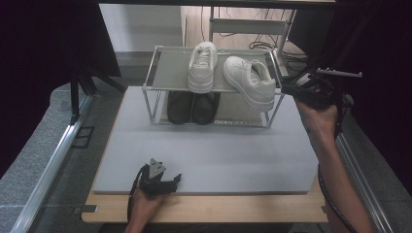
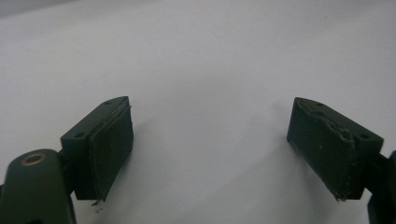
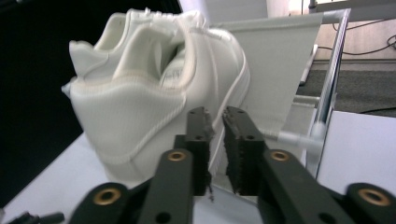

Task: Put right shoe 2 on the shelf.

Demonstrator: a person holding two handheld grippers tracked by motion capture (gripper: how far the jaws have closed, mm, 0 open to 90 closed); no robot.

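- The right-hand white sneaker (image 1: 250, 81) lies on the top shelf of the rack (image 1: 165, 73) — a low white lace-up with a thick pale sole, a padded collar and stitched side panels.
- In the high view its long axis runs on a slant: the toe points toward the back-left of the shelf, the heel toward the near right corner, where it juts over the front rail.
- In the right claw view the sneaker (image 3: 154, 88) shows heel-first, the heel tab and open collar turned to the camera, the toe running away behind.
- The right claw (image 1: 287, 89) sits just beside that heel at the rack's right end, held level in the person's right hand (image 1: 318, 119). Its jaws (image 3: 215, 140) are pressed nearly together with only a slim gap and nothing between them; whether a pad touches the shoe's sole I cannot tell.
- A second white sneaker (image 1: 203, 65) stands beside the first on the same shelf, heel toward the front rail.
- A pair of dark shoes (image 1: 193, 107) sits on the lower shelf, under it.
- The rack stands on a grey mat (image 1: 204, 155) that covers the desk (image 1: 209, 208).
- The left claw (image 1: 176, 178) rests at the mat's near edge — well apart from the rack — its jaws spread wide over bare mat (image 2: 201, 70), holding nothing.
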